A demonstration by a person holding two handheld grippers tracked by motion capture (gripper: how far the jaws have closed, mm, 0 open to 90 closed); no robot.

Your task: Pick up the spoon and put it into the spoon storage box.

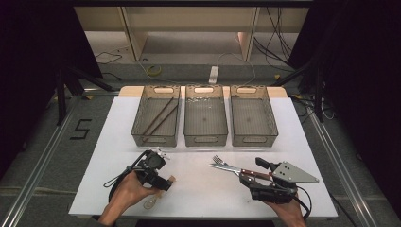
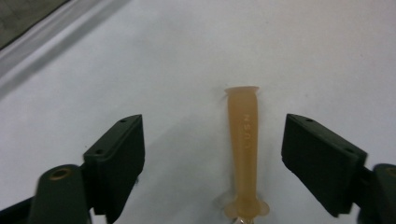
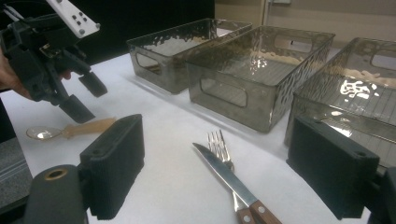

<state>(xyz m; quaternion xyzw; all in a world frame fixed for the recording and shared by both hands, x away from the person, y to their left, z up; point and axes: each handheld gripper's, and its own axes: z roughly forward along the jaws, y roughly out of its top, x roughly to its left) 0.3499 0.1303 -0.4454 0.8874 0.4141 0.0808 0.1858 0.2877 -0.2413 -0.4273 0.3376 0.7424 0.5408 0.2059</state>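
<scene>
Spoon (image 2: 244,154) with a tan handle lay flat on the white table (image 1: 118,142), between the left gripper's (image 2: 245,161) wide-open jaws, untouched. Right gripper (image 3: 229,182) gaped open too, holding nothing, near the knife (image 3: 231,179) and fork (image 3: 219,144).

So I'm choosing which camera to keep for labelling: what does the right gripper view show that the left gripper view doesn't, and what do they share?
Right gripper view alone: three clear ribbed plastic bins, a steel fork under a wooden-handled knife, the spoon's clear bowl, and the left gripper from outside, jaws open above the spoon.

Left gripper view alone: raised lettering on the handle, which lies between open jaws without touching them.

Shared: the spoon's tan handle and the white tabletop.
</scene>
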